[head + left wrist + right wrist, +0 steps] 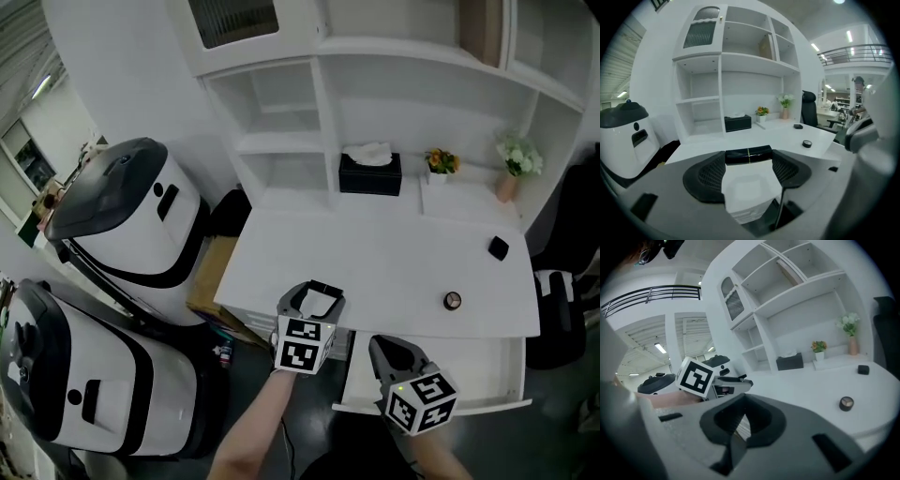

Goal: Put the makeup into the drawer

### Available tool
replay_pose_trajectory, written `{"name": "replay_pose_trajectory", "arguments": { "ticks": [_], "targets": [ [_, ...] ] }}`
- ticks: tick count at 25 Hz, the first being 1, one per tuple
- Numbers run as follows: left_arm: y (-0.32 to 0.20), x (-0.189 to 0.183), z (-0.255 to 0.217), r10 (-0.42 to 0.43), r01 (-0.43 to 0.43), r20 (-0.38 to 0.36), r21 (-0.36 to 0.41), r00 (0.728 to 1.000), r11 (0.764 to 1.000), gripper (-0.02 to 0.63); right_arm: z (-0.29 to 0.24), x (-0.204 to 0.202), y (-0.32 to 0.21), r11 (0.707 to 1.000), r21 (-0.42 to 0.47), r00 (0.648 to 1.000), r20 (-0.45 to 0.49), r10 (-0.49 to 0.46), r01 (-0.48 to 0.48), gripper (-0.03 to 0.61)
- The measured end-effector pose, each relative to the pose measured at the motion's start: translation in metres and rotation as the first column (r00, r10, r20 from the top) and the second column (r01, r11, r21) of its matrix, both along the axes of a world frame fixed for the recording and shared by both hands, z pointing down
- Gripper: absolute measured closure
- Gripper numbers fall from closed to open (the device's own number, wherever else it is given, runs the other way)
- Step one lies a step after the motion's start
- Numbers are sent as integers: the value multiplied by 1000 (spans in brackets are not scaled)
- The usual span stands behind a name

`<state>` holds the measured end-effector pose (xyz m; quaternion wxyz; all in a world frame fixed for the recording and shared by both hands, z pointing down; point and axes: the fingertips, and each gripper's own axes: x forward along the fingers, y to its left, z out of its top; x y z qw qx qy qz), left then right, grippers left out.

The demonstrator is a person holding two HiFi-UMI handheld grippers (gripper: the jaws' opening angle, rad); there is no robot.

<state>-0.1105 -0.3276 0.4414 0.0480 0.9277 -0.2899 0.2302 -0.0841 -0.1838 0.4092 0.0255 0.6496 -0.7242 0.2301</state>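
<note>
My left gripper [323, 288] hovers over the front left edge of the white desk [375, 253]. It is shut on a black makeup tube with a thin gold band [748, 154], held crosswise between its wide-set jaws. A round black compact [452, 300] [806, 143] [846, 402] lies near the desk's front right. Farther right lies a small black case [498, 247] [863, 369]. Under the desk's right side the white drawer [478, 370] stands pulled out. My right gripper [382, 345] [743, 401] hangs over the drawer's left part, jaws together with nothing held.
A black tissue box [369, 173], a small flower pot [441, 162] and a vase [514, 169] stand along the back under the shelves. Two large white-and-black machines [122, 225] stand left of the desk, by a cardboard box [211, 277]. A dark chair [562, 309] is at the right.
</note>
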Motion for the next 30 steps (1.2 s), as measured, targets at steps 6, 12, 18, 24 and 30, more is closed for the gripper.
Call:
{"name": "replay_pose_trajectory", "arguments": {
  "ticks": [6,12,18,24,30],
  "targets": [
    [70,51,5,190,-190,3,-21,982,982,299,8,27,45,993,-15,994,0,113,-113,577],
    [137,117,21,378,-377,14,-46,926,925,299,19,69,98,966,-45,967,30,255,-253,577],
    [192,169,32,522,-521,44,-41,852,853,299,28,110,145,929,-65,928,54,368,-364,577],
    [241,209,40,651,-650,77,-38,755,759,299,32,140,182,892,-82,891,61,451,-445,577],
    [311,241,67,793,-794,130,-59,595,605,299,44,165,220,838,-112,835,85,543,-534,577]
  ]
}}
